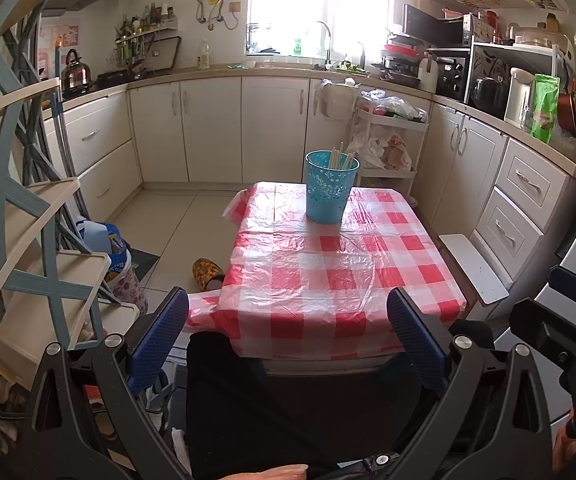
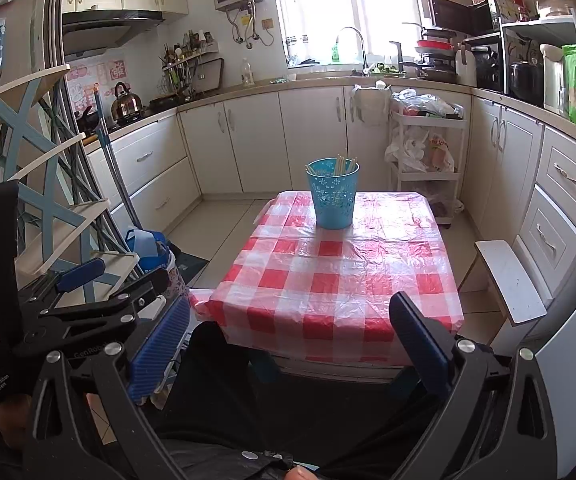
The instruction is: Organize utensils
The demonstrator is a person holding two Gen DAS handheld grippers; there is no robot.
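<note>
Chopsticks [image 1: 341, 157] are seen upright, tips up, in the blue cup [image 1: 330, 192] near the tabletop's [image 1: 328, 280] far edge. Left tool [image 1: 288, 332] and right tool [image 2: 290, 332] are held released, empty, short of the near edge. The left tool's side is caught only in the right view.

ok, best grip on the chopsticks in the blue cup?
Take the chopsticks by the tips that stick up above the rim of the cup, coming straight down from above. They stand nearly upright, and the cup wall hides their lower parts. Both grippers are open and well short of them.
</note>
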